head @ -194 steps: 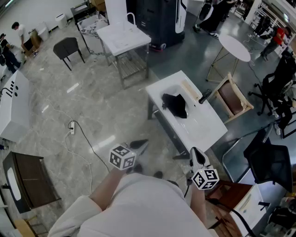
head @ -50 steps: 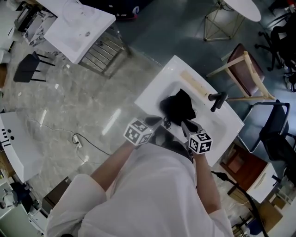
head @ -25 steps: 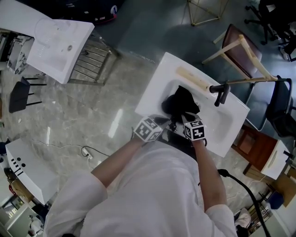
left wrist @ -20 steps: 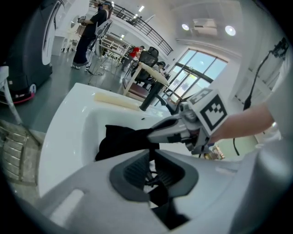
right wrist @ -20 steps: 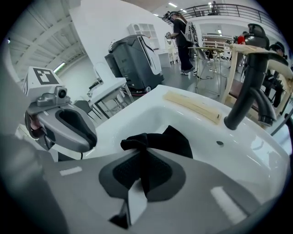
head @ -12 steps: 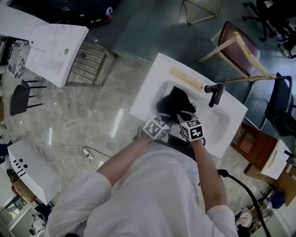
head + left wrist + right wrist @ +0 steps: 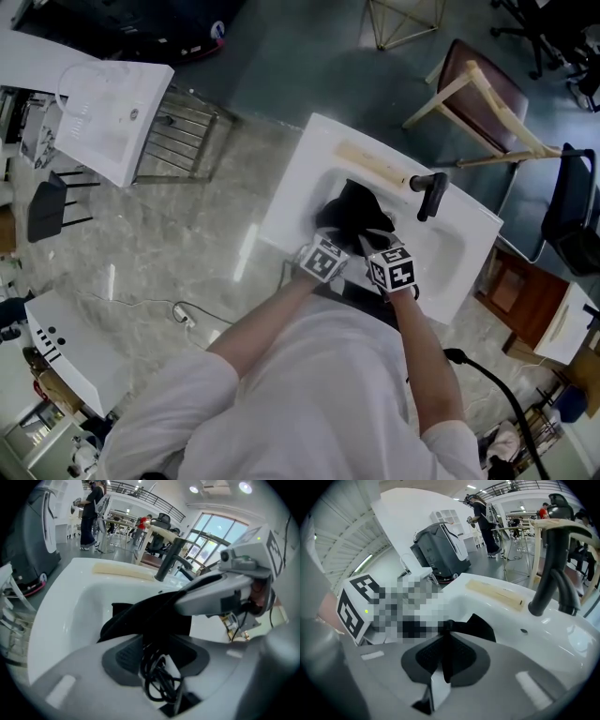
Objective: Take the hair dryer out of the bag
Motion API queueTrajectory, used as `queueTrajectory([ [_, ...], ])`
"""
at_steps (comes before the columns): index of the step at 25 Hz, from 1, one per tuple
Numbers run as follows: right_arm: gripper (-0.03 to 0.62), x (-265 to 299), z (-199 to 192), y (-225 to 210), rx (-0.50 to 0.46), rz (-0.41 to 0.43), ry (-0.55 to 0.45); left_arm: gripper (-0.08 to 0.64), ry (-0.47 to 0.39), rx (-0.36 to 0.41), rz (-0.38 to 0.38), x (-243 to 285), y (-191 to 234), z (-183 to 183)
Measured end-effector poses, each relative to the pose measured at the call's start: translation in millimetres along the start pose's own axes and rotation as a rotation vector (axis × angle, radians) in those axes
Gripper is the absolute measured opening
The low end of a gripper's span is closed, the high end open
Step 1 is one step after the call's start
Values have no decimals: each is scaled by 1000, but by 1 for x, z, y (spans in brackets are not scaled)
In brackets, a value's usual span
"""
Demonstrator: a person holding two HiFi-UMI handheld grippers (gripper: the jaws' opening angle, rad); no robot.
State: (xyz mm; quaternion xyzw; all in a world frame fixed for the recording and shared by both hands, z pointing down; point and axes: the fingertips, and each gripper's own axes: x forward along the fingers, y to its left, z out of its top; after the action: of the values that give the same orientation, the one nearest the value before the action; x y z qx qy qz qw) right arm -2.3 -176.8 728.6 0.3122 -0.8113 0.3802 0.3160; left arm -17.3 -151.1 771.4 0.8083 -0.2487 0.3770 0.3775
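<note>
A grey marbled floor (image 7: 178,244) fills the left of the head view. On it stands a white washbasin (image 7: 298,183), set slantwise, with a wooden-framed chair (image 7: 487,89) beyond its far corner. The person in a white shirt (image 7: 309,403) stands at the near edge of the washbasin and reaches both arms over it.

A black bag (image 7: 354,211) lies in the bowl of the washbasin, crumpled, on the near side of the black faucet (image 7: 429,192) and of a pale strip (image 7: 370,164) that lies along the back rim. The hair dryer itself cannot be made out; the bag covers whatever is inside.

The right gripper (image 7: 368,241) reaches down to the near edge of the bag. In the right gripper view its jaws are pressed together on a thin fold of the black bag (image 7: 480,626), which runs from the pads (image 7: 426,656) out into the bowl.

The left gripper (image 7: 338,242) comes to the bag just beside the right one. Its jaws have just been opening and now stand partly apart. In the left gripper view a tangle of black cord (image 7: 159,677) sits in the gap between them, with the bag's dark fabric (image 7: 140,616) right in front. The pads do not press on the cord.
</note>
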Motion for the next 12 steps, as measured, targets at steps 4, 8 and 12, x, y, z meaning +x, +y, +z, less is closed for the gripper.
queueTrajectory([
  [4,20,-3,1,-6,26,13,-16,194,67,-1,46,19,4,-7],
  [8,20,-2,0,-11,39,25,-20,207,119,-2,86,35,8,-14],
  [12,20,-1,-4,-14,53,31,-20,230,156,-19,90,49,11,-22],
])
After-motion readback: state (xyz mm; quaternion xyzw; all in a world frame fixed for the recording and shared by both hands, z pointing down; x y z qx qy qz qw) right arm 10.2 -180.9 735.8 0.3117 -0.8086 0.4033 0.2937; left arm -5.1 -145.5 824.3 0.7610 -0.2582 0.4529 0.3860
